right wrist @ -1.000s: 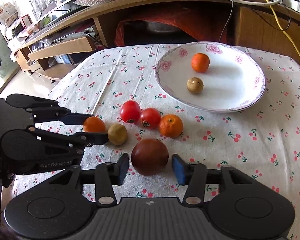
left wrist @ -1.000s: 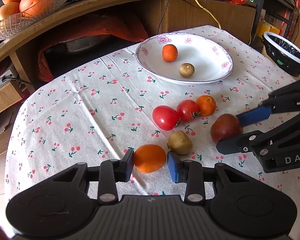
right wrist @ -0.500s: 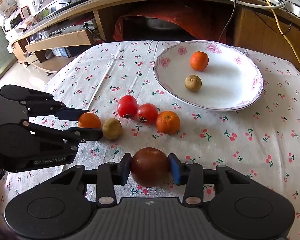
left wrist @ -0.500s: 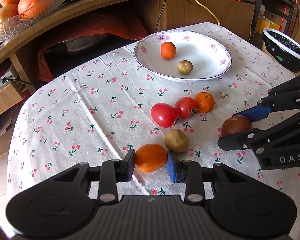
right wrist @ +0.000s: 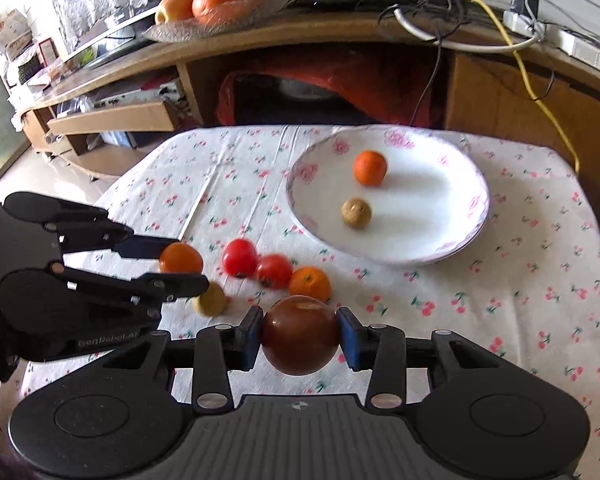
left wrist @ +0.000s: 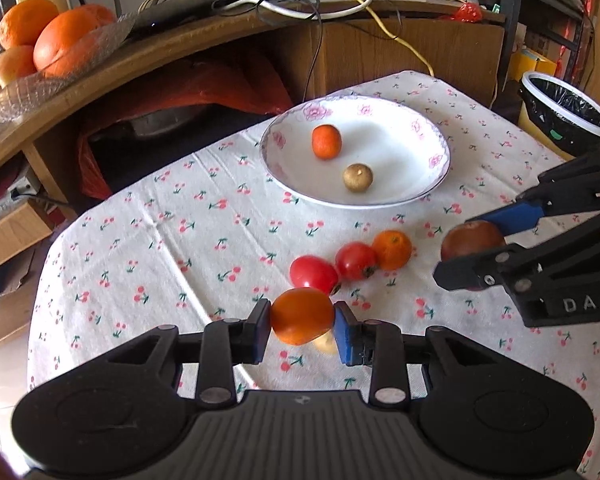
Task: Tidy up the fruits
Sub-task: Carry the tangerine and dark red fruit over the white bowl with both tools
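Note:
My left gripper [left wrist: 302, 328] is shut on an orange fruit [left wrist: 302, 315], held above the cloth; the same fruit [right wrist: 181, 258] shows in the right wrist view. My right gripper [right wrist: 300, 338] is shut on a dark red fruit [right wrist: 300, 340], also lifted; it appears as the dark red fruit [left wrist: 471, 238] at the right of the left wrist view. On the cloth lie two red tomatoes [left wrist: 314, 274] [left wrist: 356, 260], a small orange [left wrist: 392, 244] and a tan fruit [right wrist: 210, 299]. The white flowered plate [left wrist: 428, 184] holds a small orange [left wrist: 326, 142] and a tan fruit [left wrist: 357, 177].
A cherry-print tablecloth [left wrist: 160, 240] covers the small table. Behind it runs a curved wooden shelf [left wrist: 180, 48] with cables and a glass dish of large oranges [left wrist: 48, 40]. A black-lined bin [left wrist: 564, 114] stands off the table's far right corner.
Both grippers closed on their fruits and lifted them off the cloth. The orange fruit now hides part of the tan fruit behind it.

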The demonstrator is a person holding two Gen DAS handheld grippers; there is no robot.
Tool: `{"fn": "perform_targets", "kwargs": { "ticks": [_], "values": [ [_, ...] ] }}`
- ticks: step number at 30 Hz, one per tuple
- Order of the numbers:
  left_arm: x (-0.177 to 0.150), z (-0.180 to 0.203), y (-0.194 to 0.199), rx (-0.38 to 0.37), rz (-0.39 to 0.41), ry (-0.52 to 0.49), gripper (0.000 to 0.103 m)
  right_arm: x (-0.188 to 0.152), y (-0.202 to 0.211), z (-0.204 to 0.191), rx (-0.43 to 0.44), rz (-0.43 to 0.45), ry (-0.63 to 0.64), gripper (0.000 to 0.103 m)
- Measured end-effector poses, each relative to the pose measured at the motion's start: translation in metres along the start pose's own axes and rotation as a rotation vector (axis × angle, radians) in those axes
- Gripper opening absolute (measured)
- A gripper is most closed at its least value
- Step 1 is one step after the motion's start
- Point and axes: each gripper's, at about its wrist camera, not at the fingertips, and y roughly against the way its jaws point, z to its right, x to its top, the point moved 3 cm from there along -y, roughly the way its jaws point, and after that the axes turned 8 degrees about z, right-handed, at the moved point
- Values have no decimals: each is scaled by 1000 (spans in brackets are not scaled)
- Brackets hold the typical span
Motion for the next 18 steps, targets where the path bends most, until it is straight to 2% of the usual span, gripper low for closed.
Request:
{"fn": "perform_targets", "kwargs": {
  "ticks": [18],
  "values": [
    [37,18,-4,-5,62,-26,41,22,5,20,-53,58,-12,35]
  ]
}}
